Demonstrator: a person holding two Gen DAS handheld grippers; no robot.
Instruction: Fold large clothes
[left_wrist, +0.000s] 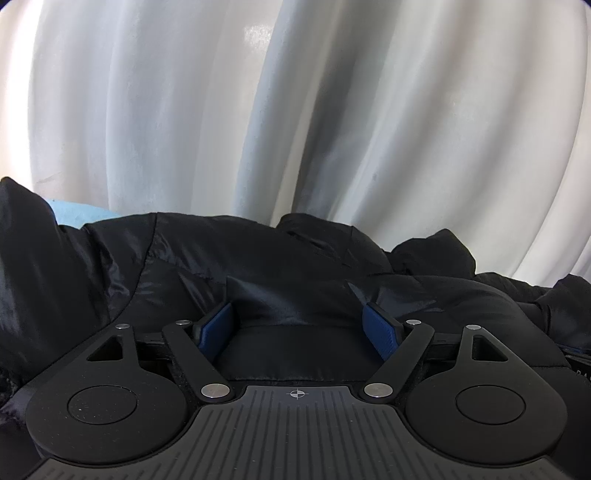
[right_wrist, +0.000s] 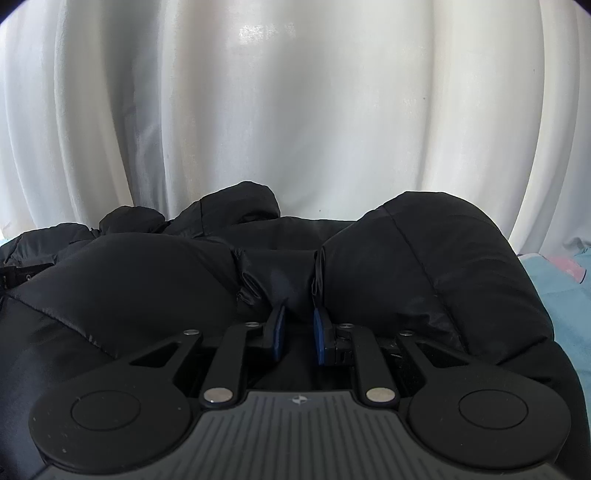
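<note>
Left tongs (left_wrist: 299, 326) stand spread wide, pads pressed against a black puffer jacket (left_wrist: 184, 266) below a white curtain (left_wrist: 295, 110). Right tongs (right_wrist: 298, 334) clamp a fold of the jacket (right_wrist: 424, 266), which lies on a light-blue cloth (right_wrist: 569, 295) beneath the curtain (right_wrist: 295, 110).

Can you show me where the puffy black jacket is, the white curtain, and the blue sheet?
jacket (right_wrist: 424, 258): right wrist view, on its puffy quilted panel.
curtain (left_wrist: 166, 110): left wrist view, on a hanging fold.
sheet (right_wrist: 565, 295): right wrist view, on the bare patch beside the jacket.
</note>
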